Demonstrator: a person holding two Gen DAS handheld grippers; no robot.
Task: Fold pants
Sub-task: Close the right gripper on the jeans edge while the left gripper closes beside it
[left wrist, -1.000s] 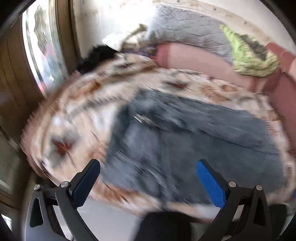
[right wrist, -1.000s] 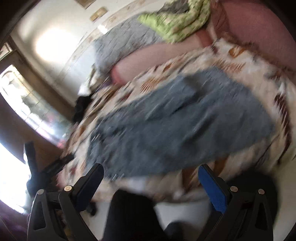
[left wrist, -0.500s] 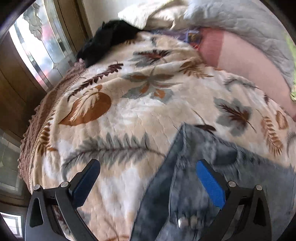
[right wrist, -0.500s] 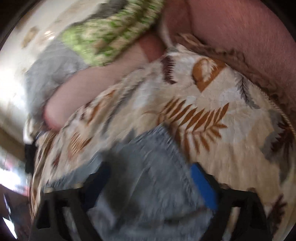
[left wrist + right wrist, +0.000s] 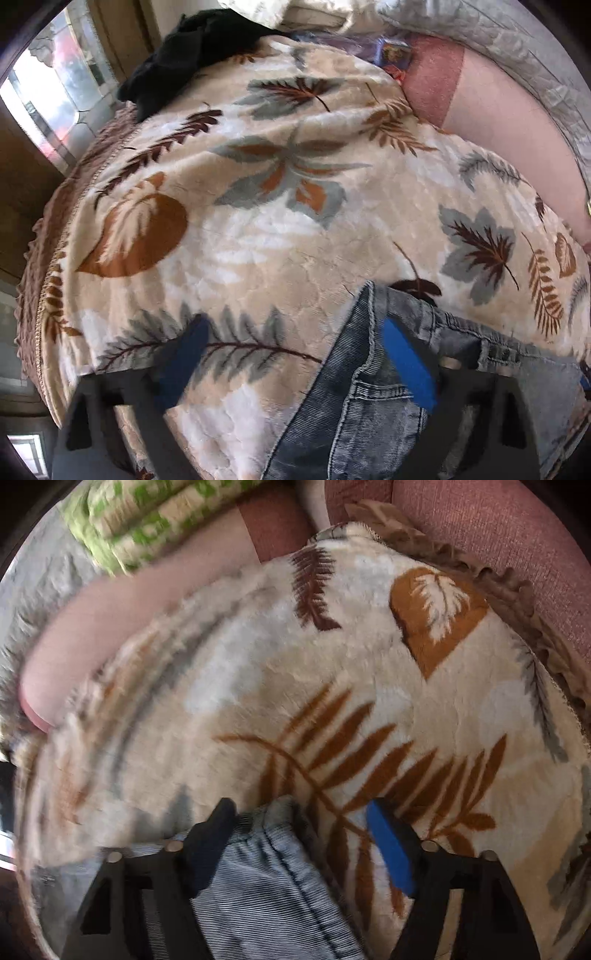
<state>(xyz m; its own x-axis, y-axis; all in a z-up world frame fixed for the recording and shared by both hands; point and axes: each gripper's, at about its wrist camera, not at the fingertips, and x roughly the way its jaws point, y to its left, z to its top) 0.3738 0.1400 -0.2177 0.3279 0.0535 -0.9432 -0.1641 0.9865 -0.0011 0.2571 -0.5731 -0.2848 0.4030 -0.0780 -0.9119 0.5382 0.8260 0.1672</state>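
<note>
Left wrist view: the left hand-held gripper point(image 5: 291, 362) points down at the bed point(image 5: 258, 236), which wears a cream blanket with a leaf print. The pants point(image 5: 354, 417) (grey-blue denim) lie near the front edge of the bed, and their waistband corner reaches between the jaws. The jaws are closing, but the left pad stands over bare blanket, apart from the cloth, so nothing is clamped yet. The risk here, in my judgement: the jaws may take the plush blanket together with the denim, and then the blanket would lift with the fold. The pad nearer the denim sits by a pocket seam, so only one layer could be pinched. A black garment point(image 5: 184, 48) lies at the far corner of the bed.

Right wrist view: the right hand-held gripper point(image 5: 299, 845) is also closing, with the hem end of the pants point(image 5: 266, 878) between its jaws, close to the left pad; the right pad is over the blanket, not touching the denim. The hem could slip out if the grip lands so near its edge. This picture is blurred on its left side.

No brand, label or readable writing shows in either view.
</note>
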